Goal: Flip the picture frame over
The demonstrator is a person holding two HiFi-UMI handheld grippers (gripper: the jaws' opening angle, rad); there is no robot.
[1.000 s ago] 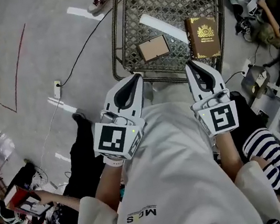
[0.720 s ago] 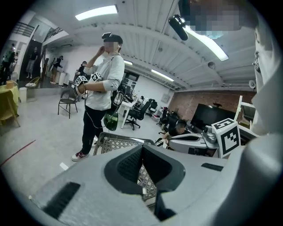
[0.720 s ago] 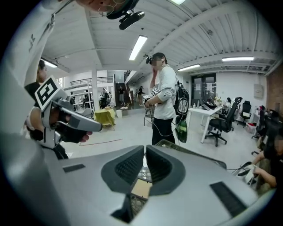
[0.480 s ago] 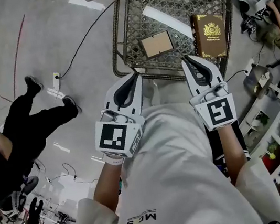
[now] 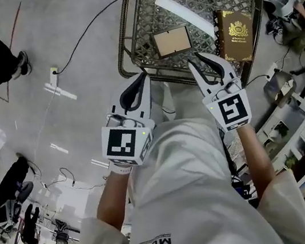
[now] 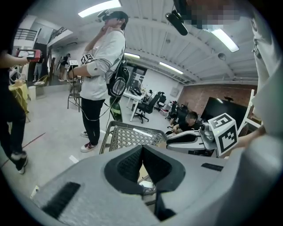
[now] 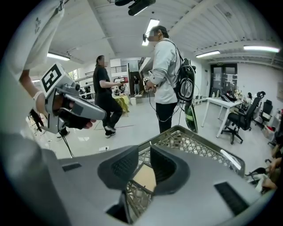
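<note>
My right claw (image 5: 195,59) is just opening, empty, near the picture frame (image 5: 172,41) on the mesh tabletop (image 5: 145,9); my left claw (image 5: 141,77) is clenched.

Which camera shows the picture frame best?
The head view: the whole frame lies in plain sight on the mesh table. The right gripper view shows a strip between the right tongs; the left gripper view, barely a sliver.
</note>
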